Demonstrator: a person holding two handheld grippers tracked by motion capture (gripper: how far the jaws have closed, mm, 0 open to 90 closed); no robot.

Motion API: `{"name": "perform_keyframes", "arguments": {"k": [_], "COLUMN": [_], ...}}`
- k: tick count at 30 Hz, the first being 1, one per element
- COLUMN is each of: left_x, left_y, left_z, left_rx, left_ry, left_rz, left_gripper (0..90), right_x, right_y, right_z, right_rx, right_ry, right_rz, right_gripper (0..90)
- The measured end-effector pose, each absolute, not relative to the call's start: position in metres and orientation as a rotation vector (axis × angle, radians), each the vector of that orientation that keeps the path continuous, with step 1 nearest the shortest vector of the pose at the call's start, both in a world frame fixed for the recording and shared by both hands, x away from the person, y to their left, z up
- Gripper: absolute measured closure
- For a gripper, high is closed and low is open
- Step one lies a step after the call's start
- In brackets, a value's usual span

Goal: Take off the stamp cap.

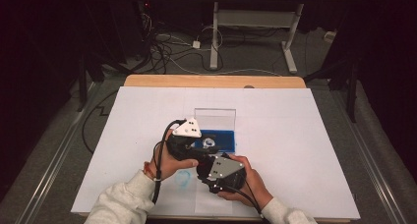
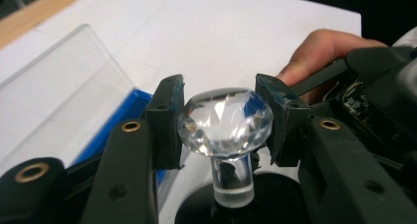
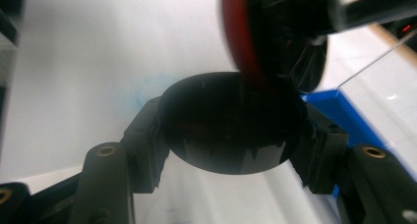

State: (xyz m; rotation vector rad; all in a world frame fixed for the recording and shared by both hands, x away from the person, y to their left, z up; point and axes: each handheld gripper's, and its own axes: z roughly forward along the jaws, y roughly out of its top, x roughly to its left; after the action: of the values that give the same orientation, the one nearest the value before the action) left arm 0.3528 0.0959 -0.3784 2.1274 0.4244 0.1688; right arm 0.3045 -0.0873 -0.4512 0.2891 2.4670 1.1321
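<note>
The left claw [image 2: 223, 123] is pinching a clear faceted crystal knob [image 2: 225, 120], with one pad on each side of it, and under the knob a short clear stem [image 2: 232, 180] goes down into a round black base [image 2: 275, 204]. The right claw [image 3: 231, 135] is pressed onto this same black base [image 3: 231, 123], one jaw at each side of the disc. So both claws hold one object together, raised a little above the white surface [image 1: 295, 135], just in front of the blue tray [image 1: 223, 140] with its transparent wall [image 1: 215, 118]. In my judgement the step in hand is to separate the knob from the base, or to join them; which of the two I cannot tell. The next move probably calls for keeping the base firm in the right claw while the left claw turns or pulls straight along the stem. The facets look slippery, so the pads [image 2: 167, 121] should not loosen, and a sideways pull could bend the thin stem.
</note>
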Motion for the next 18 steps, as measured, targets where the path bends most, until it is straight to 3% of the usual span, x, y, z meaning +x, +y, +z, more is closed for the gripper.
{"name": "perform_keyframes", "arguments": {"k": [18], "left_x": [0.351], "left_y": [0.103], "left_z": [-0.373], "left_rx": [2.158], "left_ry": [0.420], "left_rz": [0.235], "left_gripper": [54.7], "right_x": [0.313], "right_y": [-0.117], "right_z": [-0.452], "right_rx": [0.420], "right_ry": [2.454], "right_rz": [1.133], "right_gripper": [38.9]}}
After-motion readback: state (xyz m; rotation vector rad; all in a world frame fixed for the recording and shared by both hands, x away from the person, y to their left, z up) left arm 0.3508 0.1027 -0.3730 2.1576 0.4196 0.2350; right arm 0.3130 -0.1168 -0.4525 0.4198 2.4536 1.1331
